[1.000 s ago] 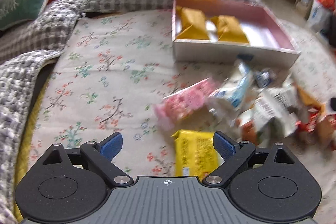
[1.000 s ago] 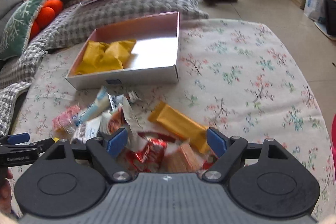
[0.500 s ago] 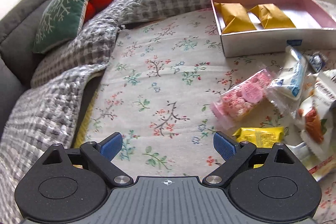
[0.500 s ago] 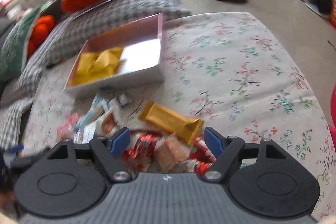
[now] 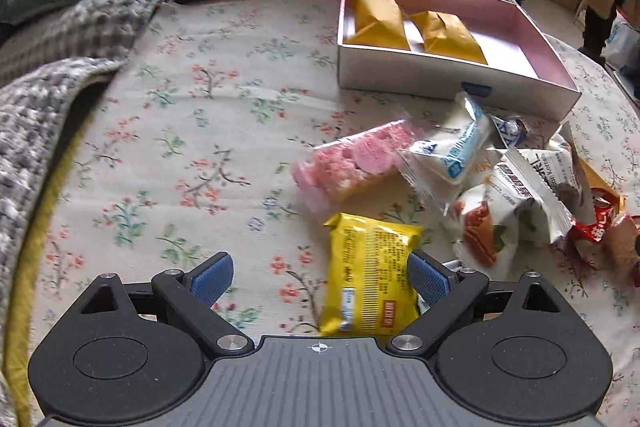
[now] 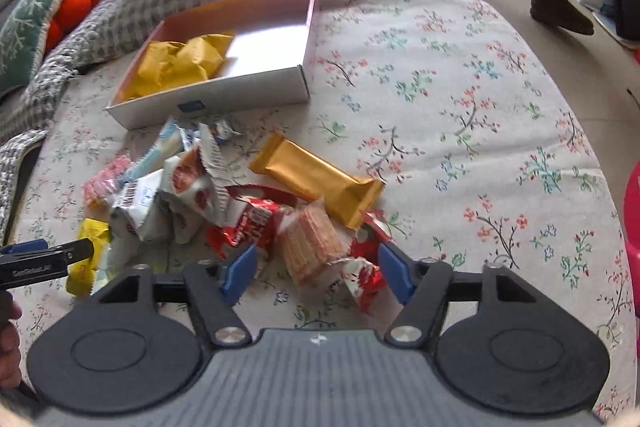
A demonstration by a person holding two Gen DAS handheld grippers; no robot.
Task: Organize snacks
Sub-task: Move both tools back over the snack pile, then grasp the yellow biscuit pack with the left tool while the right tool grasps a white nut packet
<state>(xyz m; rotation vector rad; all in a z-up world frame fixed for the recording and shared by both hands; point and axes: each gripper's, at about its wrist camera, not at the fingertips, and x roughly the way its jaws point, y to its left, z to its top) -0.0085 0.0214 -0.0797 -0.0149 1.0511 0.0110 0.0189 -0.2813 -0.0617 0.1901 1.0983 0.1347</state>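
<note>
the yellow snack packet was seen low and centre-right in the left wrist view, lying flat on the floral cloth, below the pink packet and well apart from the open box at the upper right. it was judged to be light, soft and crinkly, with a slick film wrapper that could slide or crush; a hold across its short width, near the middle, was judged safest.

the left gripper was held wide open, nothing clamped. its right pad appeared to be just beside or touching the packet's right edge, while its left pad stood clear over bare cloth; contact could not be told for certain.

in the right wrist view, the right gripper was likewise spread open and empty, hovering over the heap of wrappers at lower centre, with the wafer packet and a red wrapper lying between its pads. whether they were touched could not be told.
</note>
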